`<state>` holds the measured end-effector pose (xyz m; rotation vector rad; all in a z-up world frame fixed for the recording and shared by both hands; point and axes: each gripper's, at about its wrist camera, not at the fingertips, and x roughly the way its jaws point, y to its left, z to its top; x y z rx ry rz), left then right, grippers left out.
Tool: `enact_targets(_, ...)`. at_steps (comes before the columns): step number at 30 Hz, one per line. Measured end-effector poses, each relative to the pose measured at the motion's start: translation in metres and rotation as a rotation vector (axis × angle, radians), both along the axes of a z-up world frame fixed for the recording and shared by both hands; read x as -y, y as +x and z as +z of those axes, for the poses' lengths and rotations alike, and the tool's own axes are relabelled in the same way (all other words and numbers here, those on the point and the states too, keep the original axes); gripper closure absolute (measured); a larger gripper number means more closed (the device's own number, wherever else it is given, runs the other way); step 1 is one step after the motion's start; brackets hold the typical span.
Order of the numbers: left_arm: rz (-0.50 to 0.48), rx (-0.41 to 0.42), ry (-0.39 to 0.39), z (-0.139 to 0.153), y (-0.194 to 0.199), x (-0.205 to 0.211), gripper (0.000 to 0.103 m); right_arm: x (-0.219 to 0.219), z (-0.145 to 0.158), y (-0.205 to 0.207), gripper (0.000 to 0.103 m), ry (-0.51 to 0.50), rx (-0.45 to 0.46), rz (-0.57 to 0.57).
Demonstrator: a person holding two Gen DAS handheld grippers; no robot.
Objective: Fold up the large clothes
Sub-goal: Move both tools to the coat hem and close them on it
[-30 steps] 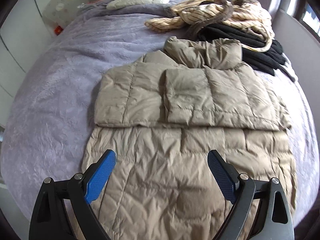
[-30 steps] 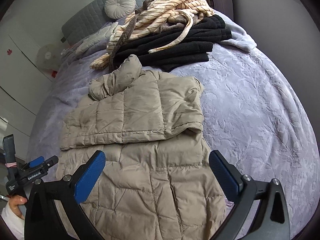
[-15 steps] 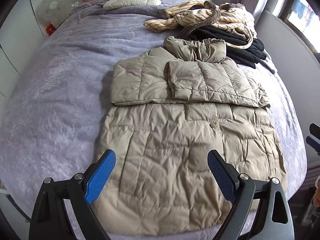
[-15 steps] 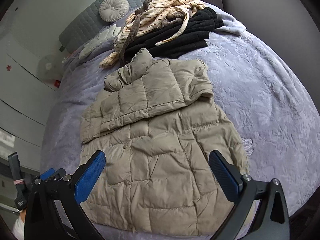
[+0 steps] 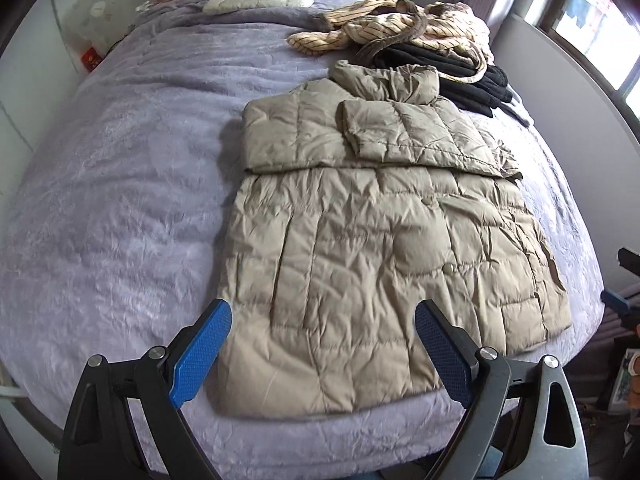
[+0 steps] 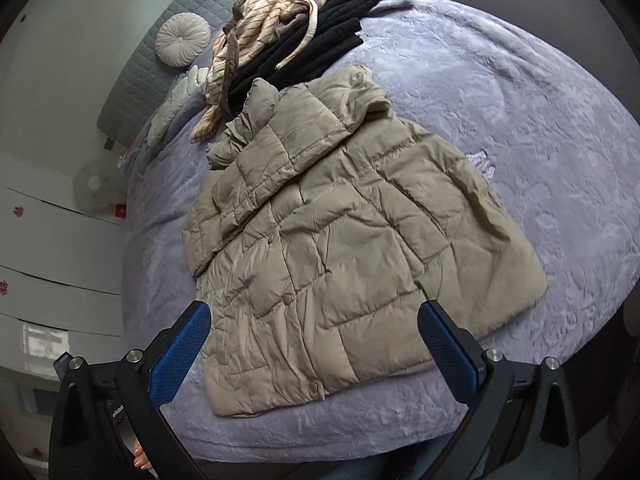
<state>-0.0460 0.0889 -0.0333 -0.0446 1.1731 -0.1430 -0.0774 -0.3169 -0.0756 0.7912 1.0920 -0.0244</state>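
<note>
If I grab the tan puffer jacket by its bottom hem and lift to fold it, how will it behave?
The puffer jacket will probably drape limply; its quilted shell is creased and lies flat on the bed. Its sheen suggests slippery fabric, so the folded-in sleeves may slide. Likely light for its bulk.

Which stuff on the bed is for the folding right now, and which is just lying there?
For the job: tan puffer jacket, left gripper, right gripper.

Just lying about: striped garment, black clothes, round cushion, purple blanket.
</note>
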Motion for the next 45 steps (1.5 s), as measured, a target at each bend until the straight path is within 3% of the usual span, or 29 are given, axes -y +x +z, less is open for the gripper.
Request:
enact_targets(5, 0.070, -0.028, -0.017, -0.008, -0.020, -0.014, 0.009, 0.001, -0.006, -0.007, 0.000, 0.046, -0.017, 0.021)
enact_targets(12, 0.148, -0.078, -0.041, -0.024, -0.045, -0.001, 0.009, 0.023, -0.012, -0.028, 0.000, 0.003, -0.040, 0.054)
enact_targets(19, 0.187, -0.114, -0.030, -0.037, -0.069, 0.007, 0.009, 0.067, -0.059, -0.050, 0.000, 0.197, -0.179, -0.075)
enact_targets(22, 0.225, -0.141, -0.041, -0.047, -0.078, -0.003, 0.009, 0.075, -0.070, -0.055, 0.000, 0.206, -0.209, -0.088)
enact_targets(27, 0.298, -0.188, -0.125, -0.069, -0.085, -0.025, 0.009, 0.075, -0.081, -0.054, 0.000, 0.158, -0.225, -0.073)
enact_targets(32, 0.316, -0.221, -0.200, -0.092, -0.091, -0.037, 0.009, 0.076, -0.102, -0.053, 0.000, 0.236, -0.225, -0.092)
enact_targets(39, 0.356, -0.307, -0.436, -0.135, -0.084, -0.047, 0.009, 0.075, -0.129, -0.050, 0.000, 0.310, -0.228, -0.127)
enact_targets(45, 0.360, -0.316, -0.521, -0.157, -0.058, -0.041, 0.009, 0.071, -0.142, -0.040, 0.000, 0.321, -0.221, -0.144)
